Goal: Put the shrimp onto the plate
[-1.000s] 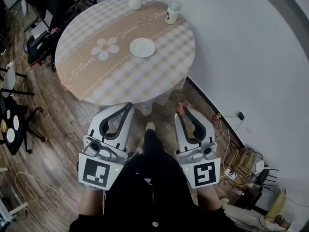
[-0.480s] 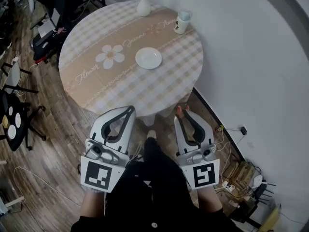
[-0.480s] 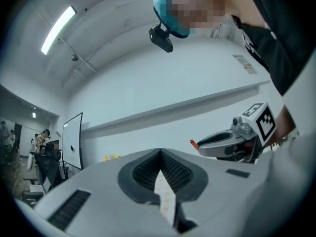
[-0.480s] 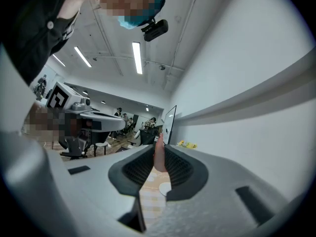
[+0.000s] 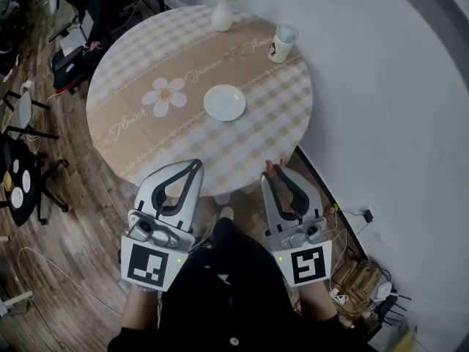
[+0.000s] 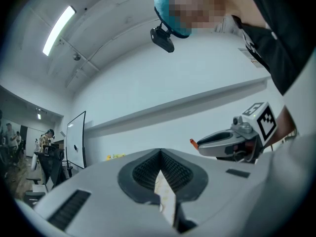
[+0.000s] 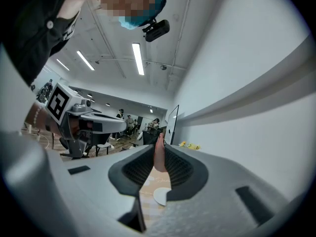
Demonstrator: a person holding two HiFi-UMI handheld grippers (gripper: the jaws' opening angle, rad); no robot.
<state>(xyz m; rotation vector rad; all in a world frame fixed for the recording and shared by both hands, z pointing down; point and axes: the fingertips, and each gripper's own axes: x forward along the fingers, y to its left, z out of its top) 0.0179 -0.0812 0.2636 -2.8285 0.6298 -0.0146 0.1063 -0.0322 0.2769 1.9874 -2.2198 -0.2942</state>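
Observation:
A small white plate (image 5: 224,102) lies near the middle of the round table (image 5: 146,123), which is covered by a checked cloth with a daisy print. My right gripper (image 5: 276,170) hangs just off the table's near edge, shut on a pinkish-orange shrimp (image 5: 272,166). In the right gripper view the shrimp (image 7: 159,154) stands pinched between the dark pads, with the plate (image 7: 160,196) showing below it. My left gripper (image 5: 196,165) is shut and empty, also at the near edge. The left gripper view shows the right gripper (image 6: 232,141) with the shrimp (image 6: 193,142) at its tip.
A white vase of yellow flowers (image 5: 223,13) and a cup (image 5: 282,42) stand at the table's far side. A white wall runs along the right, with cables and boxes (image 5: 366,270) on the floor. Black chairs (image 5: 18,182) stand at the left on wooden flooring.
The table and plate have slid lower and nearer in the head view. Both grippers now reach the table's near edge. The right gripper still holds the shrimp.

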